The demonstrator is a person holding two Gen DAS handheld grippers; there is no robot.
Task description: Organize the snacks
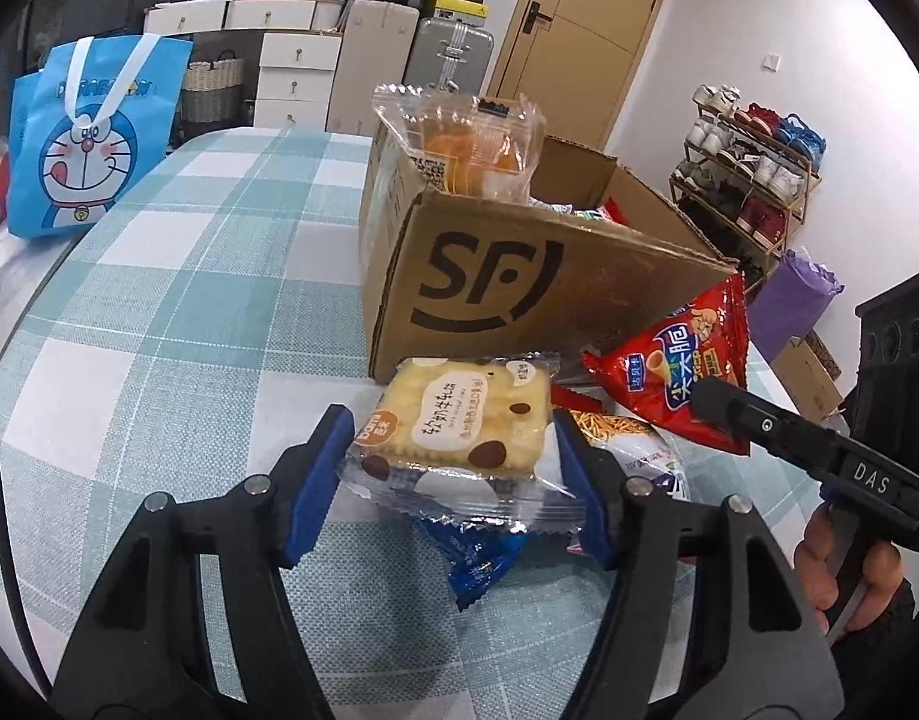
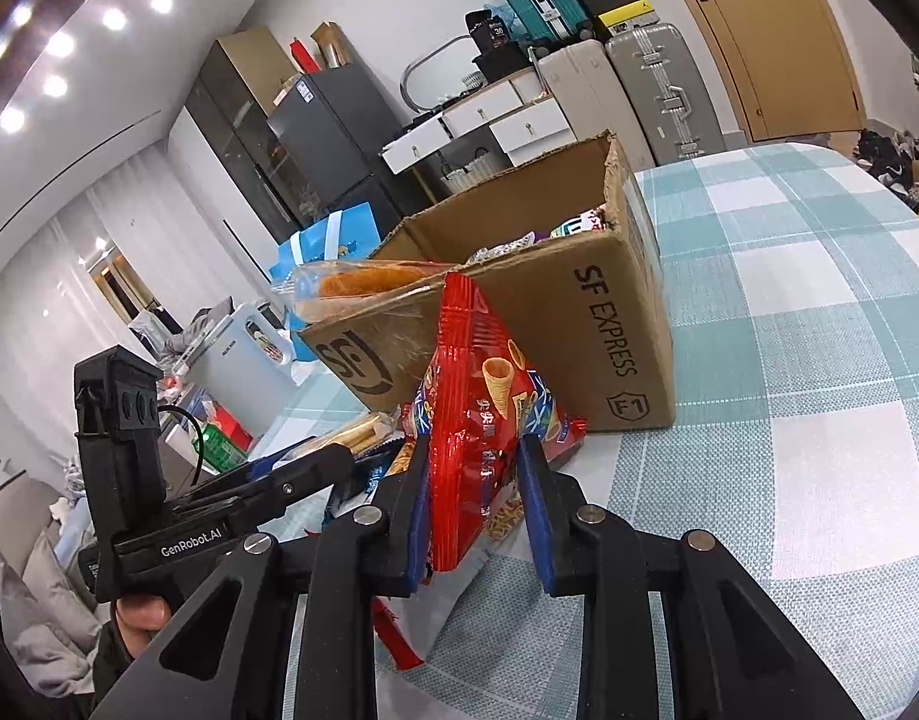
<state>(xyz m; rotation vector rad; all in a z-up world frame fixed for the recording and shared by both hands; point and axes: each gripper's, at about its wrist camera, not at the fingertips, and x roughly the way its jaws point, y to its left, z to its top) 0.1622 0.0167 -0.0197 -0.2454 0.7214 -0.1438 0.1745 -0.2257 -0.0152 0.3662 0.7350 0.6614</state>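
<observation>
My left gripper (image 1: 450,462) is shut on a clear packet of yellow crackers (image 1: 459,420), its blue pads pressing both sides and holding it above a blue wrapper (image 1: 477,564). My right gripper (image 2: 477,510) is shut on a red bag of cone snacks (image 2: 477,420), which stands upright against the front of the open SF cardboard box (image 2: 579,300). In the left wrist view the red bag (image 1: 675,372) leans by the box (image 1: 519,276). A bread packet (image 1: 465,144) rests on the box's near rim. Several snacks lie inside the box.
A noodle-snack bag (image 1: 627,438) lies beside the blue wrapper on the checked tablecloth (image 1: 189,300). A blue cartoon tote (image 1: 93,138) stands at the table's far left. A shoe rack (image 1: 753,174) and a purple bag (image 1: 801,294) are beyond the right edge.
</observation>
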